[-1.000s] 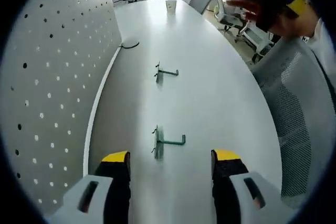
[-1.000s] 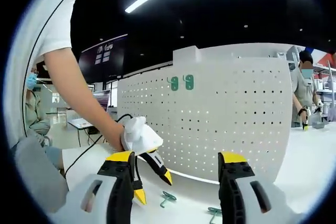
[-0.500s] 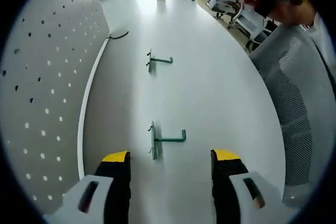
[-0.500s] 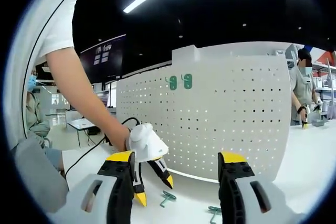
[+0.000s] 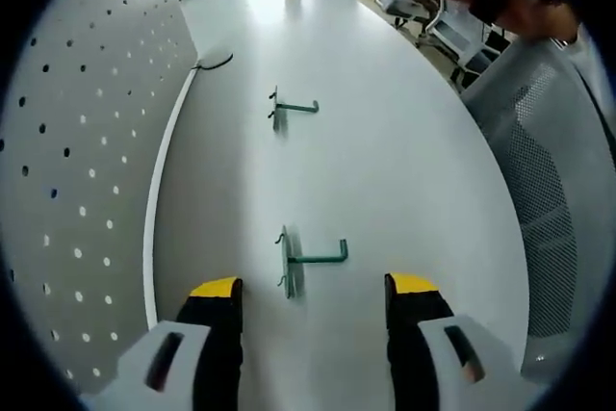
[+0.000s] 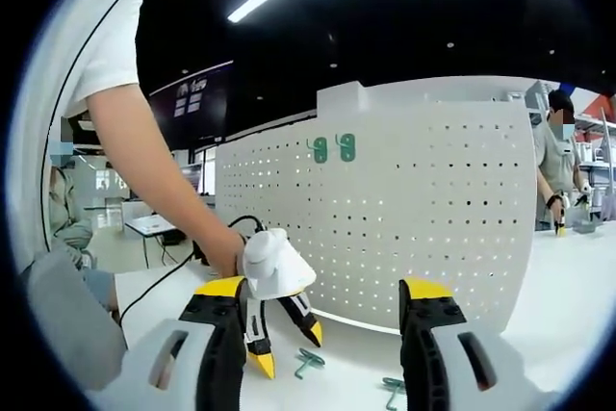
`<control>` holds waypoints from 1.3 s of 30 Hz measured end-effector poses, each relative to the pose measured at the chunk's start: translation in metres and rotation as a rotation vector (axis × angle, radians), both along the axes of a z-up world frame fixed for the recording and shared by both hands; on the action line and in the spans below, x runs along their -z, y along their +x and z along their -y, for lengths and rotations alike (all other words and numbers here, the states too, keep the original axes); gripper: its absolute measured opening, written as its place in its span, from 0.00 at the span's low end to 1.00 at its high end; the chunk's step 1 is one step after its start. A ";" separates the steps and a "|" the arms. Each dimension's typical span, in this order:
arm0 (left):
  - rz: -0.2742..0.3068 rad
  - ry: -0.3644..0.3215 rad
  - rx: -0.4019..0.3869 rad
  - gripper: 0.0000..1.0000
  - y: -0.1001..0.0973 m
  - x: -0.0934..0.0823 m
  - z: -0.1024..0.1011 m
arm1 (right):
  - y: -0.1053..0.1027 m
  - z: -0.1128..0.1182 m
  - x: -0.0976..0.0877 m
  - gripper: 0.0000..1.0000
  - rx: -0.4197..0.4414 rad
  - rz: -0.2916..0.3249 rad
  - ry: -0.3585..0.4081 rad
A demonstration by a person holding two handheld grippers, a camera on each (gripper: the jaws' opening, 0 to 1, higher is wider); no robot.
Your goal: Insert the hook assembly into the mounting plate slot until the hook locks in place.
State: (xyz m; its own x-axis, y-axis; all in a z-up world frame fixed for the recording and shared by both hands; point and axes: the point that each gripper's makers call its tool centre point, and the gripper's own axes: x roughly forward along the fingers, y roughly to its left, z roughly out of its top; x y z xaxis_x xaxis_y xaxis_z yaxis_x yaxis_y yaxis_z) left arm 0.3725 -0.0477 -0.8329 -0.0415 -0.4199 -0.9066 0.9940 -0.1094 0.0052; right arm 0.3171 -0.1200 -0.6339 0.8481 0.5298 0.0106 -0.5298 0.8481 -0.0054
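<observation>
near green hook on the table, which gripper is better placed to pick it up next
Left. In the left gripper view the near hook lies on the white table just ahead of the left gripper, between its open jaws. The right gripper sits higher, facing the pegboard.

Green hooks [image 5: 310,259]; white pegboard [image 6: 414,228]

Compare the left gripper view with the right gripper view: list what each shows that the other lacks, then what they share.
Left gripper view: a black cable on the table, a grey mesh chair, and the left gripper open from behind.

Right gripper view: the right gripper open, two green pieces high on the pegboard, and a hand holding the left gripper.

Shared: the white pegboard, the table, the two green hooks lying on it.
</observation>
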 end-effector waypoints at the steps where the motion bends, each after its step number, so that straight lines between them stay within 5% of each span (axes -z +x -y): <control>1: 0.000 0.001 0.000 0.61 0.000 0.000 0.000 | 0.000 0.000 0.000 0.62 0.001 0.001 -0.001; 5: 0.004 0.002 -0.002 0.58 0.002 0.000 0.000 | 0.000 0.001 -0.001 0.61 0.005 0.000 0.002; 11: 0.015 -0.013 -0.039 0.32 0.006 -0.002 0.001 | -0.001 0.001 0.000 0.55 0.001 0.000 -0.004; 19: 0.036 -0.032 -0.066 0.15 0.009 -0.002 0.003 | -0.001 0.000 0.002 0.55 -0.002 -0.007 -0.010; 39: 0.082 -0.017 -0.109 0.04 0.017 -0.002 0.003 | -0.001 0.002 0.002 0.52 0.002 -0.013 0.004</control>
